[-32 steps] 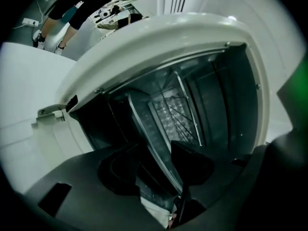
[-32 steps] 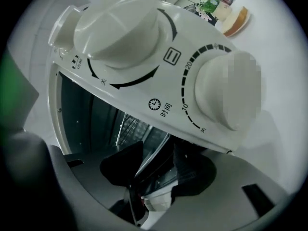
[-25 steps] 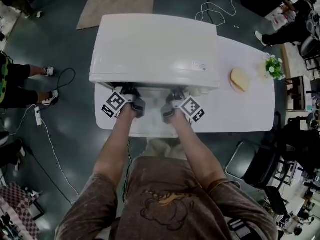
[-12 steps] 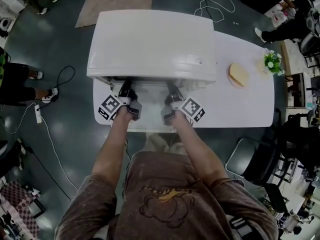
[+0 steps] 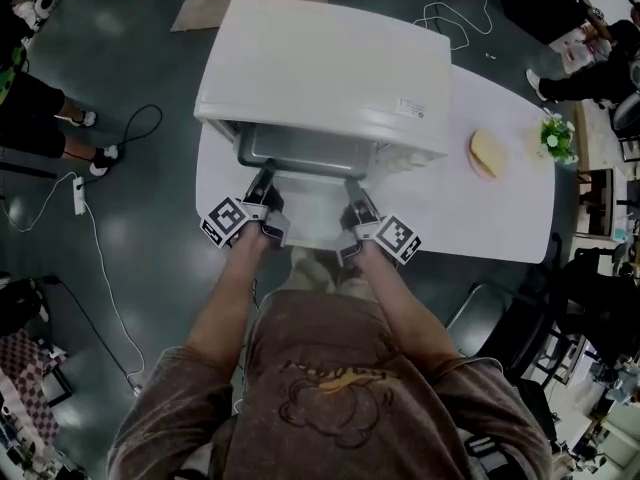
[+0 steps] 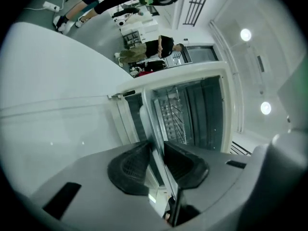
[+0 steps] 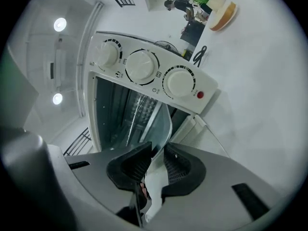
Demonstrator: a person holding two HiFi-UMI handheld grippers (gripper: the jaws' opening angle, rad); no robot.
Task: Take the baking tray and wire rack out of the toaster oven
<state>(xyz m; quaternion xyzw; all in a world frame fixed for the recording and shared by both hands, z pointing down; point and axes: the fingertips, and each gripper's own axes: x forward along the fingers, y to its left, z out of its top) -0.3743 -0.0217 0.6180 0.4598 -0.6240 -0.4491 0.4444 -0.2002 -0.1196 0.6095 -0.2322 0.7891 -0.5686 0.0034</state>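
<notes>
Head view: dim, cool, muted colour. Dark floor (image 5: 140, 78); white toaster oven (image 5: 330, 68) top is brightest, w/ soft glare. Both gripper views: fisheye, black corners, bent edges. Round ceiling lights (image 6: 246, 34) flare; near foreground slightly soft.

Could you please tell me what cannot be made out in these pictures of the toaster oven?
The baking tray: its rear part lies under the toaster oven's top in the head view.
The wire rack: hidden by that top in the head view; the left gripper view shows only a patch of wires past the tray's rim.
The dial markings: too small to read in the right gripper view.
</notes>
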